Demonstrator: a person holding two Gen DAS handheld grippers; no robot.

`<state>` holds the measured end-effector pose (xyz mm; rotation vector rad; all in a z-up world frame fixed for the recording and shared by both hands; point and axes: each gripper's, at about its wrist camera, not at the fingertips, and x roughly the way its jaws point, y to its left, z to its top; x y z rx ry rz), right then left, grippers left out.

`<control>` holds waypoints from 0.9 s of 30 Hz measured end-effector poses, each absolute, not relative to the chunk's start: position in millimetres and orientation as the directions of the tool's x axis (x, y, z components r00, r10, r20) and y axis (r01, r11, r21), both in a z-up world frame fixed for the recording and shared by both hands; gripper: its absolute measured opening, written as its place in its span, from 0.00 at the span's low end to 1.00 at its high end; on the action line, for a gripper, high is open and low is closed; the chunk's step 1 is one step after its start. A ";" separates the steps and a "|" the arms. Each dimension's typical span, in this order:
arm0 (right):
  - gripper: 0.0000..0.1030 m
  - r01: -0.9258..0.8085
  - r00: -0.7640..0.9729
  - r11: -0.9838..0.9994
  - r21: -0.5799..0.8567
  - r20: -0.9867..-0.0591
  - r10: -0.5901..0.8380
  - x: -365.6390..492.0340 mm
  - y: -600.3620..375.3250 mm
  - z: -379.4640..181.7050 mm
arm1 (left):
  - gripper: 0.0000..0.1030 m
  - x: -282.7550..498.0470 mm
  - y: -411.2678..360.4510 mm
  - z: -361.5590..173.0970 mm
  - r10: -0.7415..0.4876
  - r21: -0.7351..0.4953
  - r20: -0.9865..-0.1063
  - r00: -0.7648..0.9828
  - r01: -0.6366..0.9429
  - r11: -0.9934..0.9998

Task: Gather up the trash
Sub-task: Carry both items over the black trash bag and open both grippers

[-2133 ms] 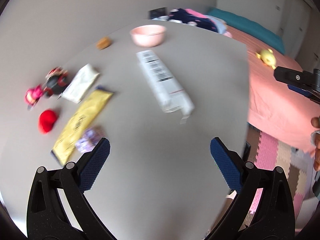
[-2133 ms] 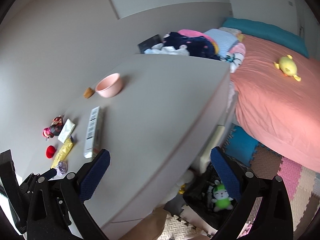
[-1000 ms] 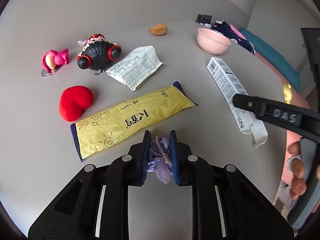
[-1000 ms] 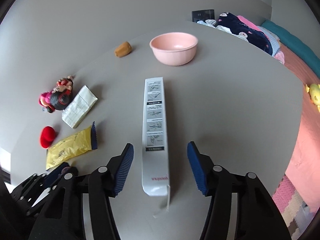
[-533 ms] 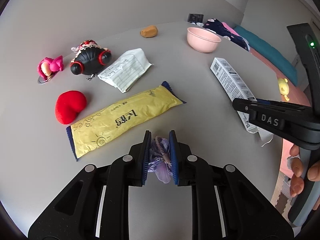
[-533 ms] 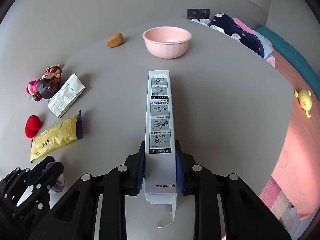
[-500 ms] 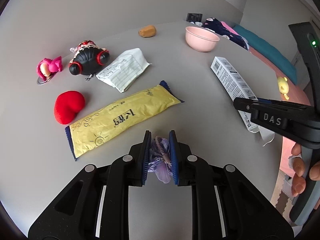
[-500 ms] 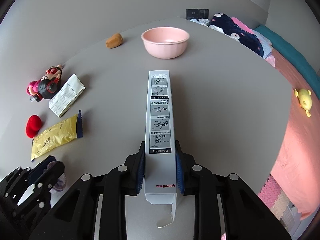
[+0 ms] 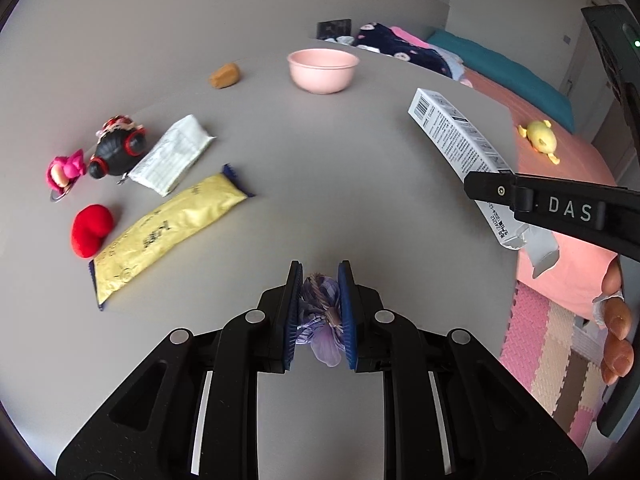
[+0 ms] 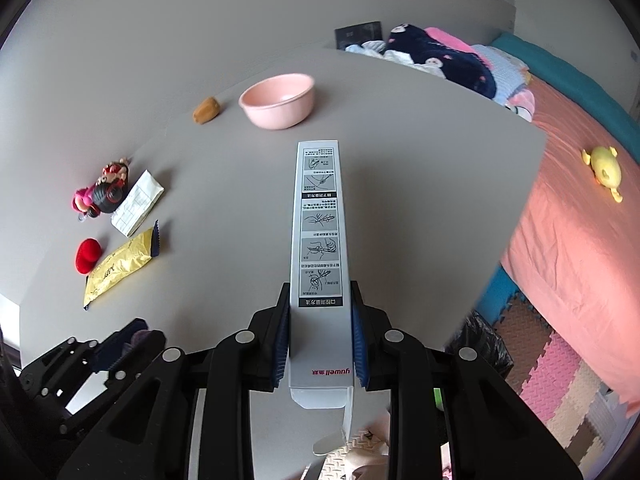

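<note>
My left gripper (image 9: 319, 280) is shut on a crumpled purple wrapper (image 9: 322, 316) and holds it above the grey table (image 9: 320, 168). My right gripper (image 10: 319, 300) is shut on a long white cardboard box (image 10: 319, 232), lifted off the table; the box also shows in the left wrist view (image 9: 460, 144). A yellow snack packet (image 9: 164, 232) and a white folded paper packet (image 9: 172, 154) lie on the table to the left; both also show in the right wrist view, the packet (image 10: 116, 268) and the paper (image 10: 138, 202).
A pink bowl (image 9: 322, 70) and a brown lump (image 9: 225, 75) sit at the table's far side. A red heart (image 9: 91, 229), a black-red toy (image 9: 118, 146) and a pink figure (image 9: 64, 170) lie at left. A bed (image 10: 580, 208) with a yellow toy stands right; a black bin bag (image 10: 480, 344) sits on the floor.
Both grippers have risen and pulled back from the table with their loads. The white box has come up off the table in my right gripper.
</note>
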<state>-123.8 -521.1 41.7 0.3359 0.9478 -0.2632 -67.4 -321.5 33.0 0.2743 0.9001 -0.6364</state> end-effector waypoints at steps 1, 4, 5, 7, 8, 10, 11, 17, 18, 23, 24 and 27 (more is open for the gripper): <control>0.27 0.369 0.565 0.913 0.171 -0.822 -0.074 -131.4 -526.8 44.4 | 0.18 -70.5 -327.3 34.6 -0.400 -0.035 -0.797 0.453 0.626 0.779; 0.27 0.388 0.575 0.901 0.191 -0.815 -0.075 -150.7 -541.1 48.0 | 0.18 -83.1 -346.2 40.2 -0.410 -0.021 -0.795 0.448 0.654 0.756; 0.27 0.395 0.579 0.897 0.197 -0.812 -0.077 -157.2 -545.6 48.8 | 0.18 -87.6 -353.2 41.4 -0.415 -0.019 -0.796 0.442 0.666 0.746; 0.27 0.412 0.584 0.888 0.202 -0.807 -0.087 -171.5 -557.6 50.7 | 0.18 -97.0 -369.5 43.8 -0.425 -0.013 -0.796 0.431 0.690 0.724; 0.27 0.423 0.585 0.883 0.205 -0.805 -0.094 -180.3 -564.5 51.7 | 0.18 -102.5 -378.3 44.4 -0.426 -0.005 -0.797 0.428 0.702 0.713; 0.27 0.443 0.588 0.872 0.209 -0.802 -0.107 -194.7 -577.9 53.6 | 0.18 -114.2 -395.9 44.7 -0.432 0.008 -0.799 0.418 0.727 0.687; 0.27 0.451 0.588 0.867 0.209 -0.801 -0.112 -200.0 -583.1 54.1 | 0.18 -119.9 -405.3 44.1 -0.436 0.013 -0.801 0.409 0.741 0.671; 0.27 0.524 0.574 0.827 0.204 -0.801 -0.166 -241.0 -623.5 56.9 | 0.18 -153.3 -453.0 39.4 -0.459 0.028 -0.814 0.356 0.813 0.581; 0.27 0.533 0.573 0.821 0.204 -0.801 -0.173 -246.2 -628.0 56.8 | 0.18 -157.8 -458.3 38.6 -0.462 0.028 -0.816 0.348 0.822 0.569; 0.27 0.590 0.555 0.782 0.202 -0.804 -0.211 -277.1 -653.5 53.4 | 0.18 -187.5 -493.4 29.5 -0.472 0.030 -0.831 0.296 0.869 0.493; 0.27 0.601 0.551 0.773 0.203 -0.806 -0.217 -283.0 -658.5 51.9 | 0.18 -190.8 -497.0 28.2 -0.471 0.029 -0.833 0.288 0.875 0.484; 0.27 0.630 0.534 0.750 0.201 -0.813 -0.231 -297.8 -671.7 45.5 | 0.18 -203.0 -511.1 22.1 -0.473 0.016 -0.843 0.256 0.891 0.454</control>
